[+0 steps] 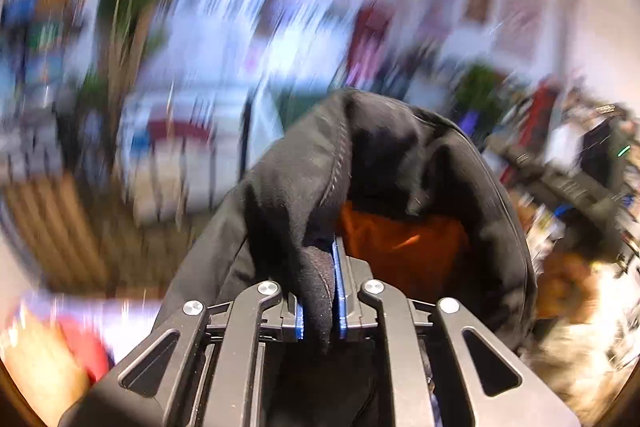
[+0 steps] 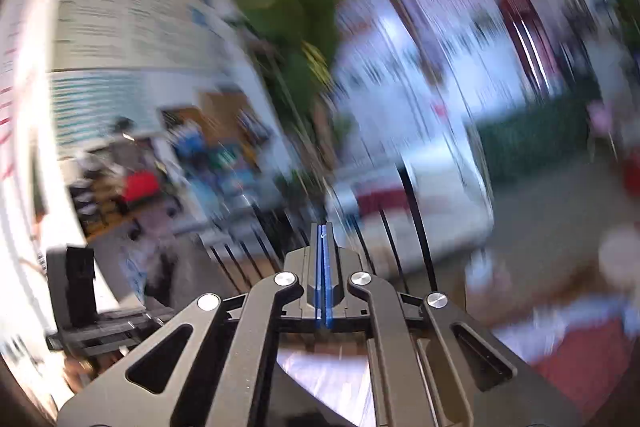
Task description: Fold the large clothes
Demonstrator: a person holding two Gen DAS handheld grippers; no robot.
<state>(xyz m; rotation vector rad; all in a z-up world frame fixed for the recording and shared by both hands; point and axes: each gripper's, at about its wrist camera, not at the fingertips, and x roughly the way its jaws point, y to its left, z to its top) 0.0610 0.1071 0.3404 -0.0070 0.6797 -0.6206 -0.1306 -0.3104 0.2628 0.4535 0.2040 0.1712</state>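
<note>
Left gripper [image 1: 320,291] is clamped on a fold of the black garment [image 1: 384,163]. Fabric is pinched between the two blue pads [image 1: 339,291], with a thick hem or cuff end hanging down through the gap toward the camera. The rest of the garment is bunched up in front of and above the fingers, held up in the air, draping off to the left and right of the linkage. A stitched seam [image 1: 336,171] runs down the front of the bundle. An orange lining or inner layer [image 1: 400,239] shows on the right side, just behind the right pad. Can't tell what kind of garment it is.

Right gripper [image 2: 323,263] is clenched with nothing in it: blue pads [image 2: 328,267] pressed flat together, no cloth between them. The garment doesn't appear in the right wrist view.

Both views have heavy motion blur. The background is an indoor room with a green plant [image 2: 292,11] and a white wall poster [image 2: 120,27] at upper left of the right view; the rest is smeared beyond reading. No supporting surface under the garment is identifiable.
</note>
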